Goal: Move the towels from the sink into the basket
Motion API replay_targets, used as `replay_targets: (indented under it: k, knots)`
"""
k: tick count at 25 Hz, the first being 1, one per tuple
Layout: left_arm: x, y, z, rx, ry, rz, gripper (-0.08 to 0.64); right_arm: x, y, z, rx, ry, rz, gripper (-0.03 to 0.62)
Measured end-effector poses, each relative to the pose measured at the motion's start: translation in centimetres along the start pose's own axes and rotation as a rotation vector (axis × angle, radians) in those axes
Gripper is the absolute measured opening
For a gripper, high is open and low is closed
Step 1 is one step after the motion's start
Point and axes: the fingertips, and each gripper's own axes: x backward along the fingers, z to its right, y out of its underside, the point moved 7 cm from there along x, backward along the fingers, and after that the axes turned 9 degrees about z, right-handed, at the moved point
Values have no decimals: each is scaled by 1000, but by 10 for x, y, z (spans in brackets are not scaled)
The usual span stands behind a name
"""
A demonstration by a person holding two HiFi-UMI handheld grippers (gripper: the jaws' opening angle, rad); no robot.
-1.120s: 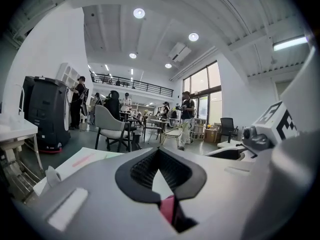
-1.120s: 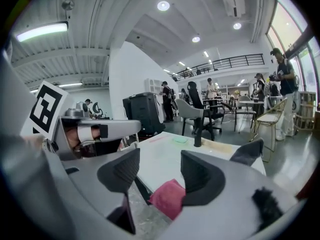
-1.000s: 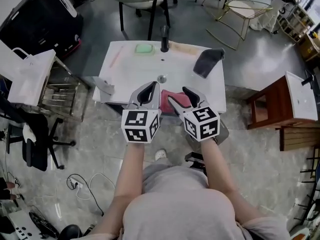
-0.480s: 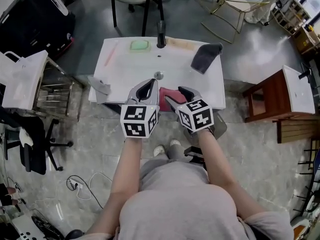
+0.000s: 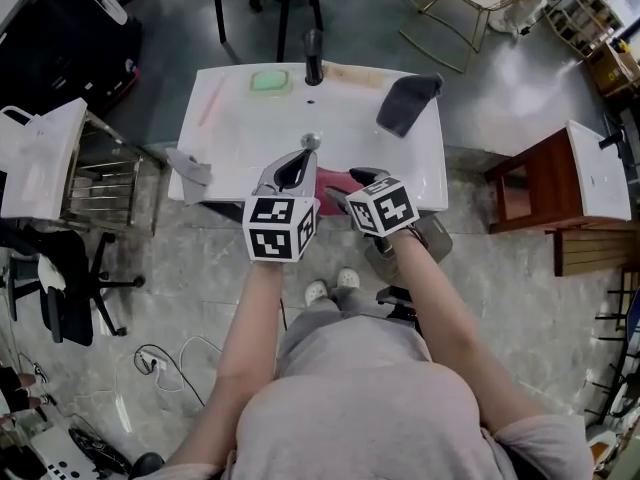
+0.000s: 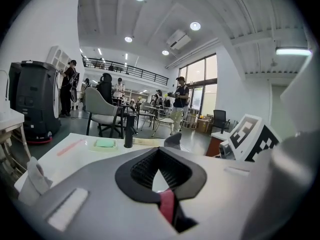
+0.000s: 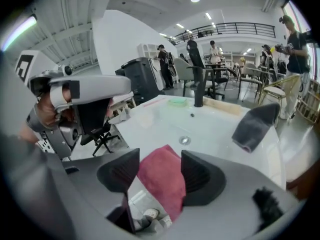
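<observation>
White sink (image 5: 260, 128), red towel (image 5: 332, 180) and grey towel (image 5: 405, 103) on rims, left to move; basket unseen. Left gripper (image 5: 302, 158) pressed together, right gripper (image 7: 160, 156) spread above red.

Reached forward with both forearms (image 5: 255, 313), nearly parallel. Held the left gripper (image 5: 297, 160) with jaws closed, tips touching; held the right gripper (image 5: 352, 182) just beside the left fingers (image 5: 288, 171), jaws parted, its marker cube (image 5: 382, 205) tilted.
</observation>
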Motion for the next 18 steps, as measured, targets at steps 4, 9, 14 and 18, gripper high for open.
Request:
replay_targets:
  k: [4,9,14,18]
  knots:
    - [-4,6,0,12,-12,-22,8,-10,16,10,-7,4,-73,258]
    - [-6,11,-5,26,-35,-47,8,-26,27,17,23,1,-160,259]
    - [-5,12,-8,16,-46,-64,8,-39,35,20,65,-24,-240,259]
    - [-6,11,-11,15,-49,-67,8,-42,34,21,61,-39,-258,258]
